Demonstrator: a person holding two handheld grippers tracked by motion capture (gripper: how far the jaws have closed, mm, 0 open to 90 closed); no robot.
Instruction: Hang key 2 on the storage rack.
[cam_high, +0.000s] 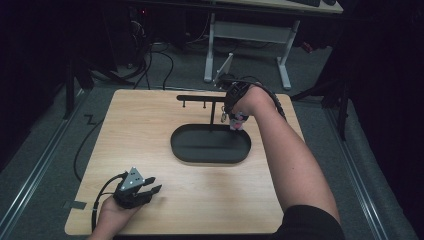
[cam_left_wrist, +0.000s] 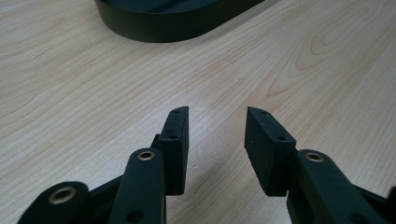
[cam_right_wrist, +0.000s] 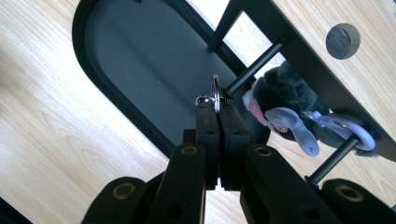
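Right gripper (cam_right_wrist: 217, 108) jaws clamp the key ring (cam_right_wrist: 215, 88) edge-on, just beside a rack peg (cam_right_wrist: 252, 70). Left gripper (cam_left_wrist: 217, 135) rests well apart, jaws open, empty.

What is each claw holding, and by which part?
The right claw pinches the metal ring of a plush keychain by its rim. The left claw is open, holding nothing.

On the wooden table (cam_high: 150, 130), slightly right of centre: an oval tray (cam_high: 210, 145), with a rack (cam_high: 205, 98) standing at its far edge, crossbar above. Near the rack's right end, over the tray's far right rim: right gripper (cam_high: 231, 116), beside a plush keychain (cam_right_wrist: 289, 100) hanging on a peg. At the near left corner, well apart from the tray: left gripper (cam_high: 150, 186).
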